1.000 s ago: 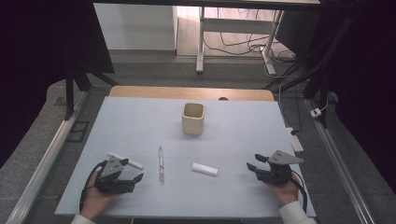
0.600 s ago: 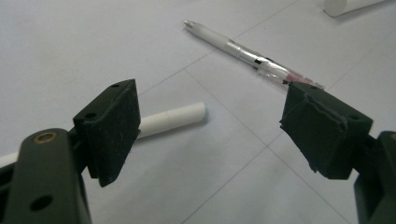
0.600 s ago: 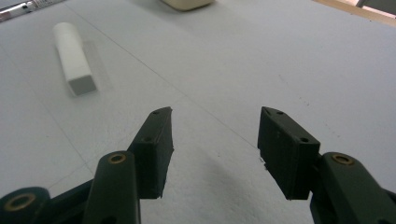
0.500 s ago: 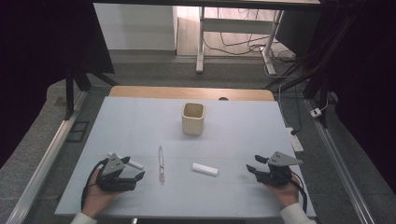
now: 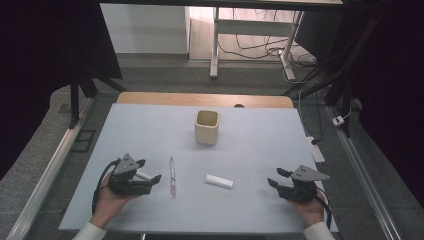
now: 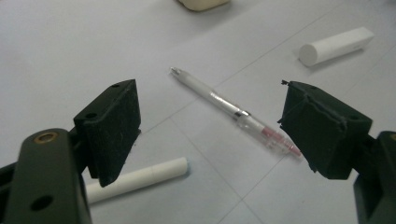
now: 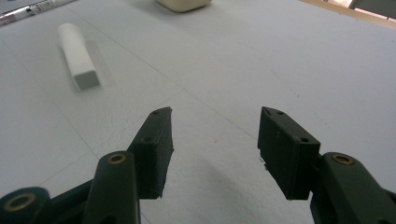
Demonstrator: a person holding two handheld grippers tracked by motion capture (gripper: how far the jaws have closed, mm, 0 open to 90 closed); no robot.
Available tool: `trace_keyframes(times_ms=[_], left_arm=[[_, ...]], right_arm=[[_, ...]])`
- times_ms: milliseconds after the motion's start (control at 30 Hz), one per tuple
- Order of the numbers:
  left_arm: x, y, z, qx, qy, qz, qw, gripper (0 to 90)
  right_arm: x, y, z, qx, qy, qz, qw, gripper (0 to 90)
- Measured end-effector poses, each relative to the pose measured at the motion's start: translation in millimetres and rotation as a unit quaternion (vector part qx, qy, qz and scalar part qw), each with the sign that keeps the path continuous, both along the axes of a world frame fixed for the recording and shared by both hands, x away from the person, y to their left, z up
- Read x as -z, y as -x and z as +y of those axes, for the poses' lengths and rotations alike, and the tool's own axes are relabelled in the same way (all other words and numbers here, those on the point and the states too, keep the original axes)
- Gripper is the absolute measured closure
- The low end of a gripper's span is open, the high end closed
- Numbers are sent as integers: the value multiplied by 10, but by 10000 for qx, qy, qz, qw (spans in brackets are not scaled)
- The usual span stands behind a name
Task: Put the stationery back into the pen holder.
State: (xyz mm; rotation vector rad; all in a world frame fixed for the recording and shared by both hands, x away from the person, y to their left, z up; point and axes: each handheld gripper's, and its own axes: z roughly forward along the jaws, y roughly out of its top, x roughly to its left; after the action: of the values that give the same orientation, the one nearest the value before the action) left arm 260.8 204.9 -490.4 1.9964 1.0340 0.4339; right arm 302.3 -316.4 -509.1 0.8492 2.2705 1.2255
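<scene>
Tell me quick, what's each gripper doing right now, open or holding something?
Left gripper: open, holding nothing; a clear pen lies on the table beyond its jaws.
Right gripper: open, holding nothing.

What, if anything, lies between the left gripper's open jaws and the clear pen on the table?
Nothing visible does. The left gripper has its jaws wide apart with the pen lying on bare table ahead. The white stick lies nearer, off to one side under one jaw.

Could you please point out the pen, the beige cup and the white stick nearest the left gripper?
pen [image 6: 232, 110]: left gripper view, middle of its clear barrel.
beige cup [image 5: 206, 131]: high view, front wall.
white stick [image 6: 140, 178]: left gripper view, middle of the part that shows.
</scene>
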Motion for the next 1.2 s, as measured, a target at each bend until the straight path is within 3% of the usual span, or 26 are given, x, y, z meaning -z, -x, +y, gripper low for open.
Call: trace_keyframes(times_ms=[133,367,867,1200], left_arm=[[-47,-66,-48,-64,61,47,9999,202],[-82,-174,-164,-62,-45,165,9998,209],[-49,-343,-246,-119,-80,556,9983,212],[-10,-523,-406,-183,-362,843,9956,225]], right_arm=[[-3,4,-1,-8,-33,-21,10000,447],[-4,5,-3,-3,-37,-26,10000,446],[18,-11,12,-1,27,-17,10000,446],[29,-29,18,2,94,-32,10000,447]])
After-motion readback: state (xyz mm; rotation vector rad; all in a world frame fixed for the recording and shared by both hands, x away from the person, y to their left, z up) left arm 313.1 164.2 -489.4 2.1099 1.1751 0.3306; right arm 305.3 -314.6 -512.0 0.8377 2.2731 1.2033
